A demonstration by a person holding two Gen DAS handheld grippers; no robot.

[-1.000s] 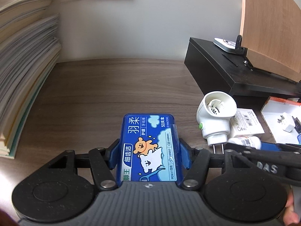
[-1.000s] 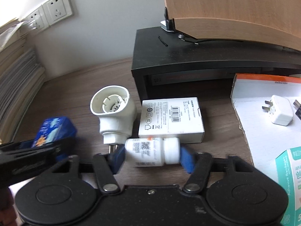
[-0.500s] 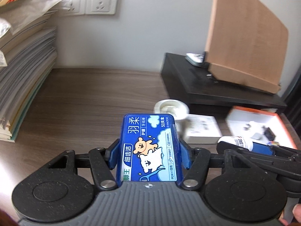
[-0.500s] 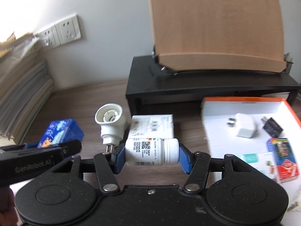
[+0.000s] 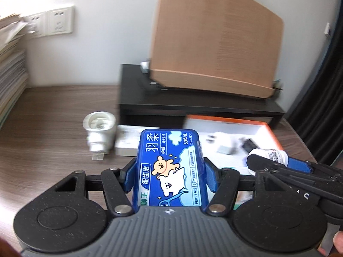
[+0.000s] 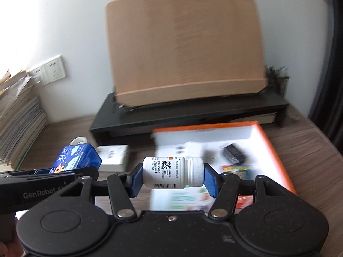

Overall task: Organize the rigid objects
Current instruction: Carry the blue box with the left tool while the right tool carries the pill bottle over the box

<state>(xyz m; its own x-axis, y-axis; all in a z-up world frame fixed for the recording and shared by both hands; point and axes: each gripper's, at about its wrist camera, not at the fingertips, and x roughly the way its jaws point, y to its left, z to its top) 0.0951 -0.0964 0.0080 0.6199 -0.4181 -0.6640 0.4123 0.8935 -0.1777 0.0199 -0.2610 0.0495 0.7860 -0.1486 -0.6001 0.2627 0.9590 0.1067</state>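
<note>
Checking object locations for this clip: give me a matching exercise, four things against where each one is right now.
Things:
1. blue floss box
2. white pill bottle
3. white charger plug
4. wooden board

Places:
A. on the black riser
B. clamped in the left tool
C. inside the orange-rimmed box
D. clamped in the right tool

Pairs: 1-B, 2-D, 3-C, 4-A

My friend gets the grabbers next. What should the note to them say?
Left gripper: shut on the blue floss box, lifted off the desk.
Right gripper: shut on the white pill bottle, held sideways, also lifted.
The orange-rimmed tray already holds a charger and small packets.
The white plug-in device and white carton lie on the desk.
Left: set down both held items, probably in the tray, then fetch those two.
</note>
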